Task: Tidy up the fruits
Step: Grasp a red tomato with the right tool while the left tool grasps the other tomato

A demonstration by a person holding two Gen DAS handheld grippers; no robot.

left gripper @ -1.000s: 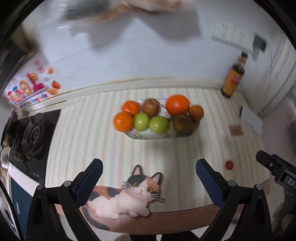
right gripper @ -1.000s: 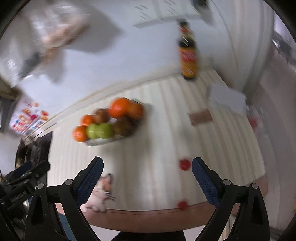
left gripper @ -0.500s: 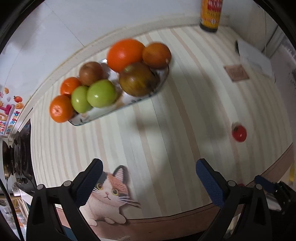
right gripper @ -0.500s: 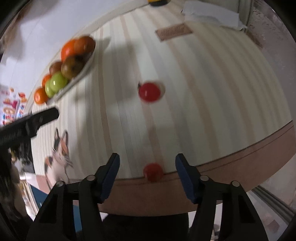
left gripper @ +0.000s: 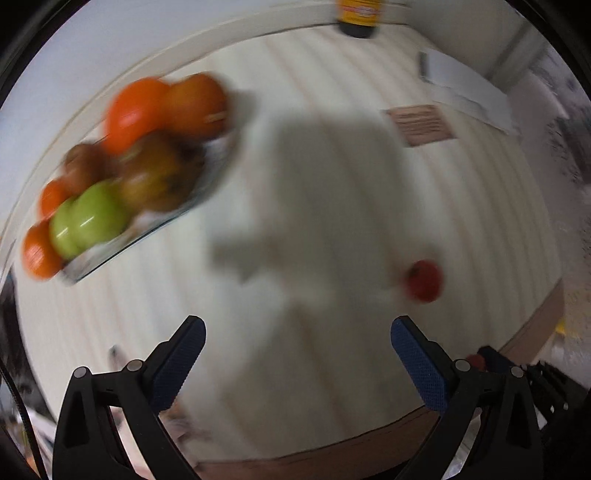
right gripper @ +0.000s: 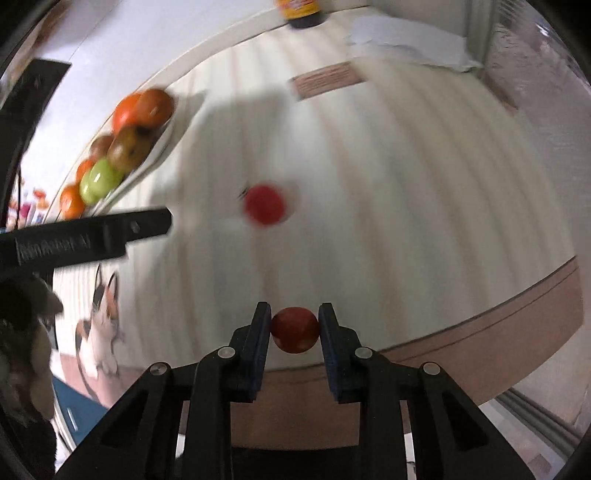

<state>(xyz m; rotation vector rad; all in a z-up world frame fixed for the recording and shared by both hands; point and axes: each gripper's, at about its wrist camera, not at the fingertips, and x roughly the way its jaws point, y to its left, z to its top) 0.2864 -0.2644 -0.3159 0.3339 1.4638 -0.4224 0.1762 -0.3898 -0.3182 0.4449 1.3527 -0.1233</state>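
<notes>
My right gripper (right gripper: pixel 294 326) is shut on a small red fruit (right gripper: pixel 294 329) at the front edge of the striped table; both blue pads press its sides. A second small red fruit (right gripper: pixel 264 204) (left gripper: pixel 424 280) lies loose farther in on the table. A glass dish (left gripper: pixel 110 254) (right gripper: pixel 162 144) piled with oranges, green apples and brownish fruits stands at the back left. My left gripper (left gripper: pixel 297 354) hangs open over bare tabletop, pointing down, with nothing between its fingers. The loose red fruit lies ahead and to its right. The left wrist view is blurred.
A dark sauce bottle (left gripper: pixel 356 18) (right gripper: pixel 301 13) stands at the back wall. White paper (left gripper: pixel 465 92) and a brown card (left gripper: pixel 421 123) lie at the back right. A cat picture (right gripper: pixel 99 325) is on the table at the front left. The table's brown edge (right gripper: pixel 480 332) runs just ahead of my right gripper.
Both grippers came down toward the table. The right jaws went from wide open to closed around the red fruit at the edge. The left gripper shifted right, away from the cat picture.
</notes>
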